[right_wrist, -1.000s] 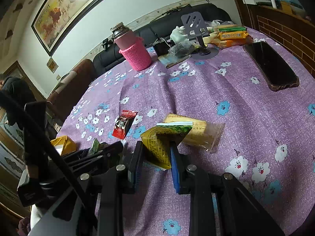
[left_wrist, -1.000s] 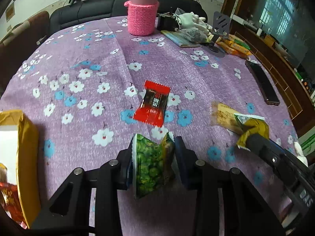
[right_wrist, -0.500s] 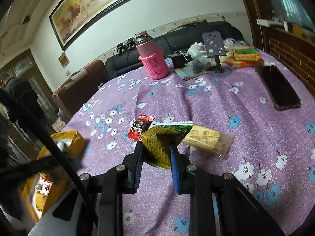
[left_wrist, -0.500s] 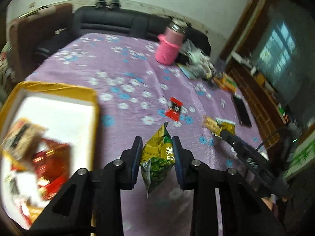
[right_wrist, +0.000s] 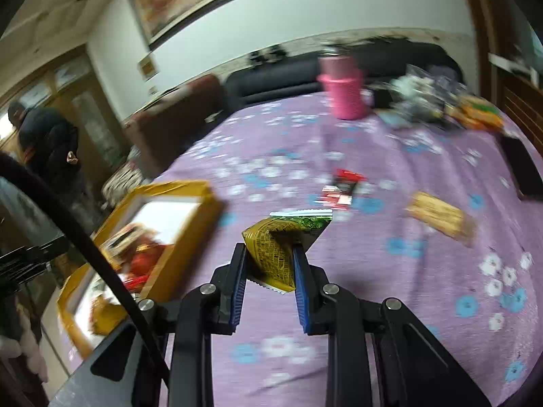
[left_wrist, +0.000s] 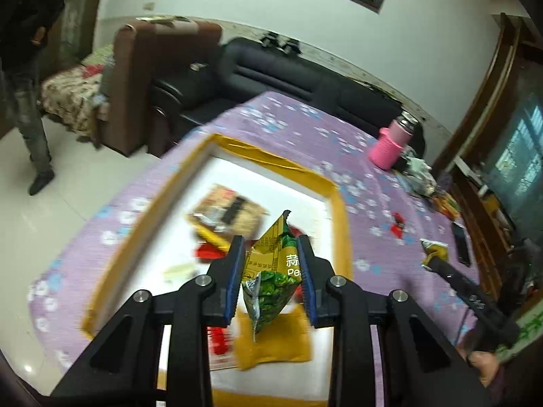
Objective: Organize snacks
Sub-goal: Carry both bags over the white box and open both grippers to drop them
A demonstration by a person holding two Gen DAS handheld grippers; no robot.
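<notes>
Your left gripper [left_wrist: 271,276] has its fingers closed on a green pea packet [left_wrist: 271,281], held above the yellow-rimmed box [left_wrist: 339,203] that already contains several snacks. Your right gripper [right_wrist: 268,276] has its fingers clamped on a yellow-green packet [right_wrist: 275,251], raised over the purple floral tabletop [right_wrist: 390,288]. A red packet [right_wrist: 342,186] and a tan wafer packet [right_wrist: 437,217] lie on the tabletop beyond it.
</notes>
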